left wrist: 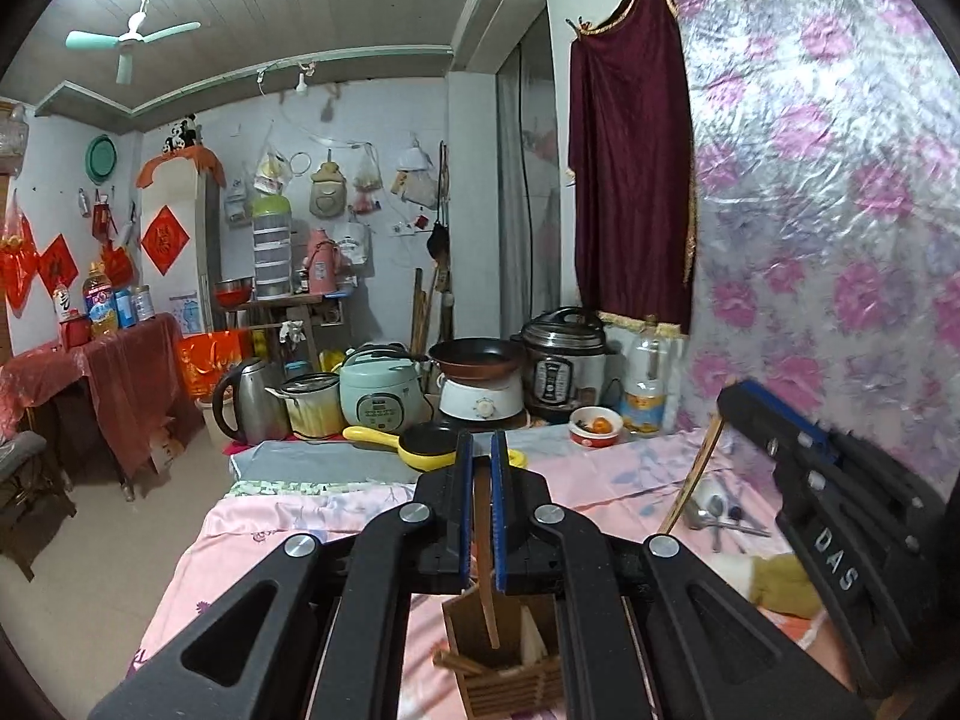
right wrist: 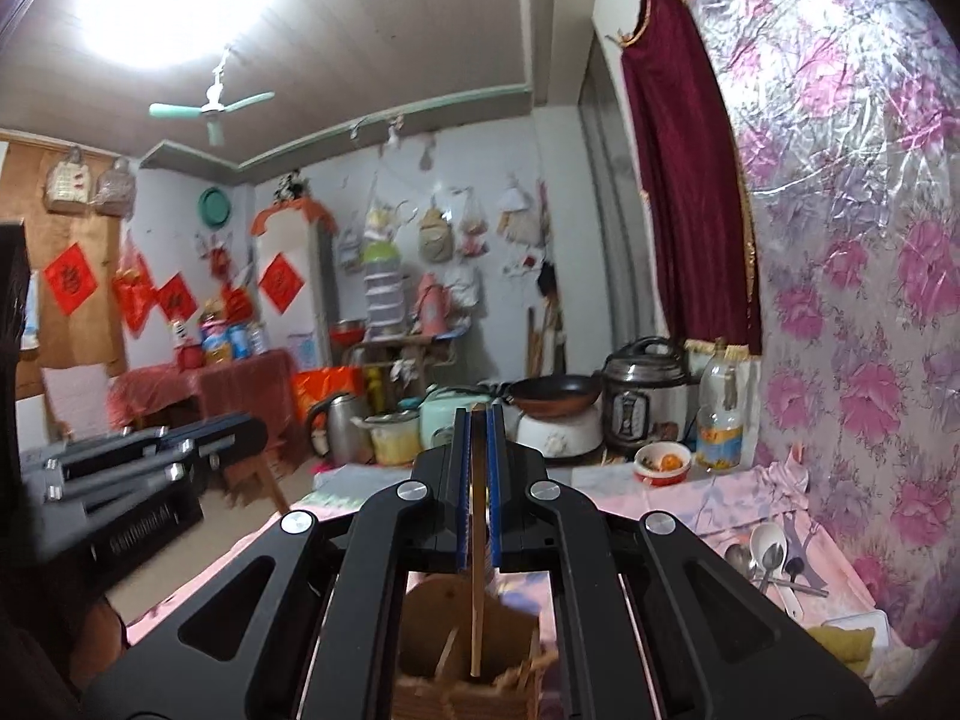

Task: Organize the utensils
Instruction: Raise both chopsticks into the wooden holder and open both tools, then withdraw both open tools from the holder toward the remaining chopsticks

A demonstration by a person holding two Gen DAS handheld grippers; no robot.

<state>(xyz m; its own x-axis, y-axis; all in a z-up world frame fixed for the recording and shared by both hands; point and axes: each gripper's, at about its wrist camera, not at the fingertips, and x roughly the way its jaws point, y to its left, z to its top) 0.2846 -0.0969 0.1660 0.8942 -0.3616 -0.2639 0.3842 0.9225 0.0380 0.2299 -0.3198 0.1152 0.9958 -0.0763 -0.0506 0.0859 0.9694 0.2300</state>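
Observation:
My left gripper (left wrist: pixel 479 450) is shut on a wooden chopstick (left wrist: pixel 485 564) that hangs down into a wooden utensil holder (left wrist: pixel 510 660) below it. My right gripper (right wrist: pixel 478 426) is shut on another wooden chopstick (right wrist: pixel 476 588), whose lower end hangs over the same utensil holder (right wrist: pixel 468 648). The right gripper also shows at the right of the left wrist view (left wrist: pixel 744 405), with its chopstick (left wrist: pixel 690 480) slanting down. Several spoons (right wrist: pixel 768 558) lie on the pink cloth near the floral wall; they also show in the left wrist view (left wrist: pixel 714 510).
The pink flowered tablecloth (left wrist: pixel 288 516) covers the table. At its far end stand a kettle (left wrist: pixel 246 402), a rice cooker (left wrist: pixel 378 396), a yellow pan (left wrist: pixel 420 444), a pressure cooker (left wrist: pixel 564 360), a bowl (left wrist: pixel 594 426) and a bottle (left wrist: pixel 645 384). A foil floral wall (left wrist: pixel 840 210) is on the right.

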